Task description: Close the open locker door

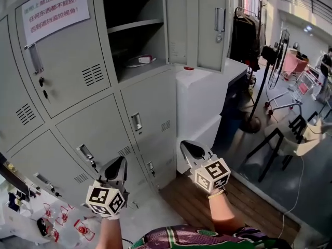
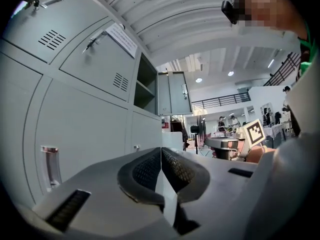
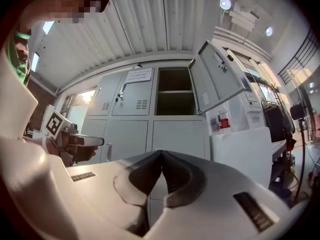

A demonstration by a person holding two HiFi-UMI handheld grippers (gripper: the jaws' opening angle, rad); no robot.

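Observation:
A bank of grey lockers [image 1: 88, 108] fills the left of the head view. One upper compartment [image 1: 136, 30] stands open, with a shelf and a small white item [image 1: 141, 60] inside. Its door [image 1: 199, 25] is swung out to the right, handle [image 1: 220, 19] on its outer face. In the right gripper view the open door [image 3: 217, 79] hangs up right of the dark compartment [image 3: 174, 91]. My left gripper [image 1: 121, 161] and right gripper [image 1: 185, 146] are both shut and empty, held low, well below the door. The left gripper view shows the door [image 2: 172, 93] far ahead.
A white cabinet [image 1: 205, 108] stands right of the lockers under the open door, a red-capped item [image 1: 189, 68] on top. A fan on a stand [image 1: 277, 45], black chairs [image 1: 275, 144] and a clothes rack [image 1: 244, 35] lie to the right. Small items [image 1: 57, 217] lie at bottom left.

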